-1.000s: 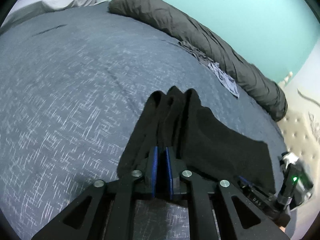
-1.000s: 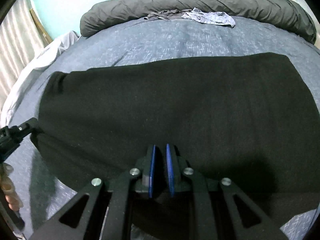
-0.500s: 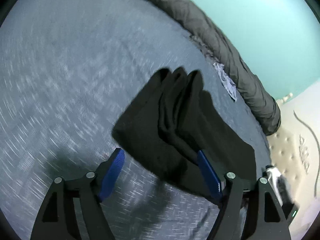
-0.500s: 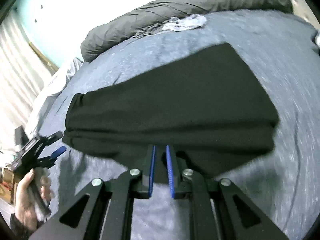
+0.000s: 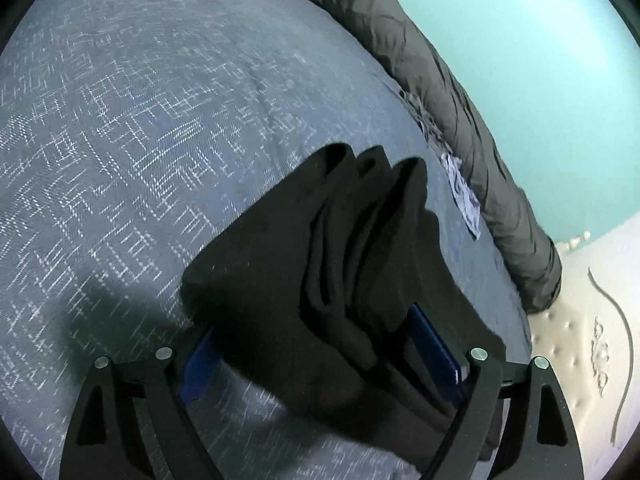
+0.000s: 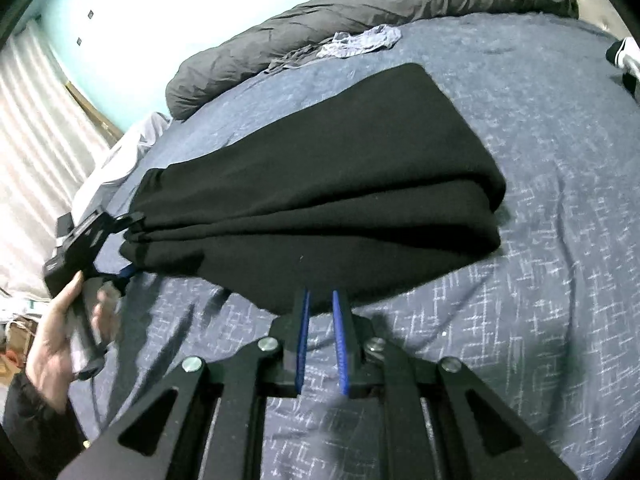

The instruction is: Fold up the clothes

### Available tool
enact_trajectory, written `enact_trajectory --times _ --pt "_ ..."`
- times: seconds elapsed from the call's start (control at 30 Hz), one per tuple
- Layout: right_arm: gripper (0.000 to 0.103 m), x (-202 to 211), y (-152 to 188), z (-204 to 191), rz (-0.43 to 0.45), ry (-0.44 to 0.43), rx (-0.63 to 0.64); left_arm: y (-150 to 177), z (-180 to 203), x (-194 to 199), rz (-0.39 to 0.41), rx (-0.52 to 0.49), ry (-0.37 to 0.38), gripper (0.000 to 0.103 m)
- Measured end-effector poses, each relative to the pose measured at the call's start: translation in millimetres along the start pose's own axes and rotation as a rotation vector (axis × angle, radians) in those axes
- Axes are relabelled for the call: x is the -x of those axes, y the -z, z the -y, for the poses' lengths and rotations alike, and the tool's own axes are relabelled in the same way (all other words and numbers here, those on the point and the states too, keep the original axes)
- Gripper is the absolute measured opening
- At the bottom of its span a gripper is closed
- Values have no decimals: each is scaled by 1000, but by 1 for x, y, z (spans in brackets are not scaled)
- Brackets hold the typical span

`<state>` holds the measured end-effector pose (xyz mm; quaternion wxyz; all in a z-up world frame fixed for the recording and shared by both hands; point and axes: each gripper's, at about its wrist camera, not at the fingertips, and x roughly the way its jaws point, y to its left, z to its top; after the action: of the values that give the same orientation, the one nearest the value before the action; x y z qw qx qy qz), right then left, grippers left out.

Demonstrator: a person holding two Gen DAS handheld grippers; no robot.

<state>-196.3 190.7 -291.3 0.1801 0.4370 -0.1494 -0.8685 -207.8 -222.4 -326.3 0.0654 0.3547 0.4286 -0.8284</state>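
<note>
A black garment (image 6: pixel 328 184) lies folded in layers on the blue patterned bed (image 6: pixel 552 208). In the left wrist view its stacked folded end (image 5: pixel 340 264) lies between my wide-open left fingers, whose blue pads (image 5: pixel 434 350) sit on either side of it. My left gripper (image 5: pixel 320 360) is open and grips nothing; it also shows in the right wrist view (image 6: pixel 124 244), held by a hand at the garment's left end. My right gripper (image 6: pixel 320 304) sits at the garment's near edge with its blue pads a small gap apart and the cloth edge just beyond the tips.
A rolled dark grey duvet (image 6: pixel 360 16) runs along the far side of the bed by the teal wall. A small crumpled light garment (image 6: pixel 360 42) lies beside it, also seen in the left wrist view (image 5: pixel 464 192). A tufted headboard (image 5: pixel 580 360) stands at right.
My left gripper opened and let go of the garment's end. My right gripper pulled back toward the near edge and its pads parted slightly; the garment now lies flat in a narrower fold.
</note>
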Motion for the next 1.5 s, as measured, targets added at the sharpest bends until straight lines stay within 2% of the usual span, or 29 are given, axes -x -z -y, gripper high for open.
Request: enact_trajectory --times 0.13,0.17,0.2,0.27,0.43,0.5,0.57,0.67,0.97,1.17,1.37,1.5 --pt "12 -1 1 3 0 -16 10 0 3 0 32 -10 -6 90" --pt "12 -1 1 4 -2 -20 6 1 5 1 38 -19 -12 86" --pt "12 -1 1 5 -4 -25 2 1 7 1 45 -29 -18 77" --pt "12 0 1 7 -5 -29 -2 1 10 2 56 -46 -27 65" --pt "12 4 0 7 7 -25 0 2 14 6 63 -71 -26 56" --pt "12 6 -1 8 13 -22 -3 2 18 10 73 -80 -3 45" --pt "12 8 -2 10 19 -23 -15 2 25 16 88 -104 21 38" --pt "12 14 -6 18 37 -20 -38 1 39 25 118 -141 56 32" --pt "12 46 -17 62 121 11 -142 8 102 40 149 -239 117 28" --pt "12 63 -16 92 145 24 -213 27 191 39 142 -377 152 27" --pt "12 83 -19 114 181 23 -255 91 288 6 64 -616 149 27" --pt "12 93 -18 128 194 18 -291 150 319 -35 -29 -761 97 26"
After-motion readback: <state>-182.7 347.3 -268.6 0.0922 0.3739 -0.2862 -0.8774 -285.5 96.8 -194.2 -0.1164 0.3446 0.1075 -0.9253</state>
